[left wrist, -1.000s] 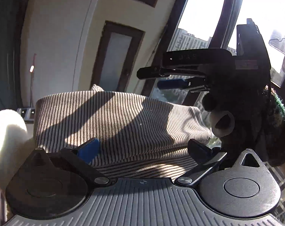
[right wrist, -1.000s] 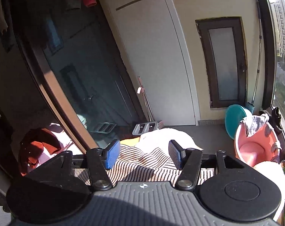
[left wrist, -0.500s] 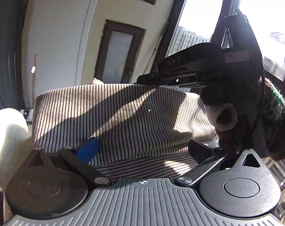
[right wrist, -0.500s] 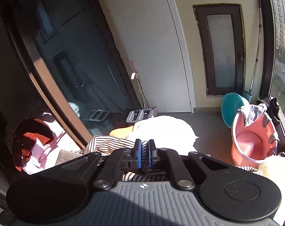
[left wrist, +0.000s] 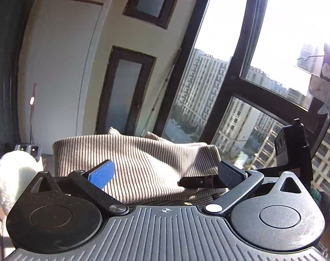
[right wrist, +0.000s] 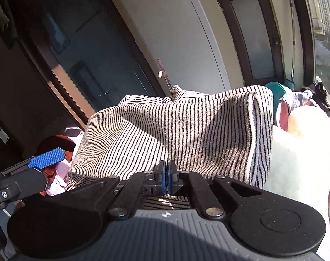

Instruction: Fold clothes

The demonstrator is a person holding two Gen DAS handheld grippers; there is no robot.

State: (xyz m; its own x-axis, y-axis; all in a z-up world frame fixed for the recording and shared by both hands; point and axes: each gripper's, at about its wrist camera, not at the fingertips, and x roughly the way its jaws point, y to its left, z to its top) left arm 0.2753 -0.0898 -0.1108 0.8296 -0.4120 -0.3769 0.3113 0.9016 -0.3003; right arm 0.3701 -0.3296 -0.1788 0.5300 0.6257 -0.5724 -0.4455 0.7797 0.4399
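Note:
A grey-and-black striped garment (left wrist: 143, 158) lies folded in a thick bundle just ahead of my left gripper (left wrist: 166, 174). That gripper is open, its blue and black pads on either side of the cloth's near edge without pressing it. My right gripper (right wrist: 167, 175) is shut on the near edge of the striped garment (right wrist: 175, 130), and the cloth bulges up in front of its camera. In the left wrist view the right gripper (left wrist: 184, 182) reaches in low from the right to the garment's corner. The left gripper's blue pad (right wrist: 47, 161) shows at the left of the right wrist view.
A white fluffy textile (right wrist: 302, 152) lies beside the striped garment, also seen as the white fluffy textile (left wrist: 14, 174). A pink tub (right wrist: 282, 117) with laundry and a teal basin (right wrist: 276, 87) stand by the window. Red and orange clothes (right wrist: 53, 141) lie at the left.
The right gripper closed and came down from above the garment to its near right corner, pinching the edge. The striped cloth now rises in front of the right camera. The left gripper rose slightly.

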